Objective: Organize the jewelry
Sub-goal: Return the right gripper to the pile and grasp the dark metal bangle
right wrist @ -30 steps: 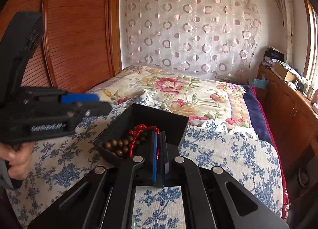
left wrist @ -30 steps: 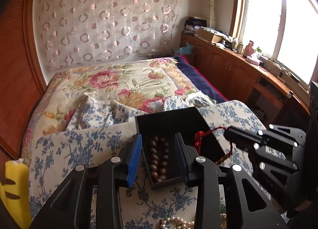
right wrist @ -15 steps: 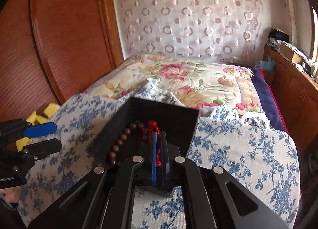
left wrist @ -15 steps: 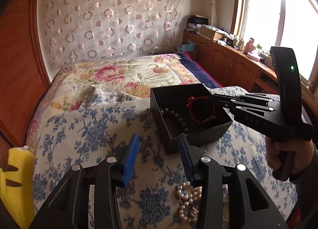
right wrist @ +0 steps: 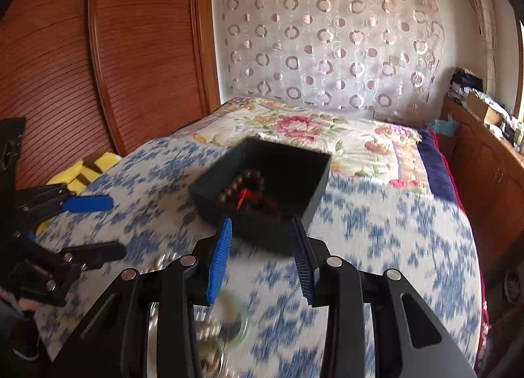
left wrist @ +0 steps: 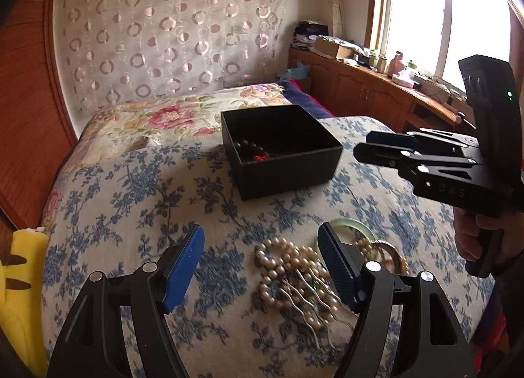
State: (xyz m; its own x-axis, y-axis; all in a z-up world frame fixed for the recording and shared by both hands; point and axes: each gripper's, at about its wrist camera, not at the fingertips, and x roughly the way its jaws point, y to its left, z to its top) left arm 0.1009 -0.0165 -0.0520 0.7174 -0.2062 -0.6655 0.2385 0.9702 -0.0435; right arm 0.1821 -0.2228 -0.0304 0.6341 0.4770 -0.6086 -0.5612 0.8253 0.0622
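A black open box stands on the blue-flowered cloth and holds a brown bead bracelet and a red string bracelet. My left gripper is open, low over a heap of pearl strands with a metal hair comb. A pale green bangle lies just right of the heap. My right gripper is open and empty, just in front of the box; it also shows in the left wrist view, right of the box.
The cloth covers a raised surface at the foot of a flowered bed. A yellow cushion lies at the left. Wooden cabinets run under the window on the right, a wooden wardrobe on the left.
My right gripper has opened, let the red bracelet fall into the box and drawn back. My left gripper has pulled back toward the pearl heap and opened wider.
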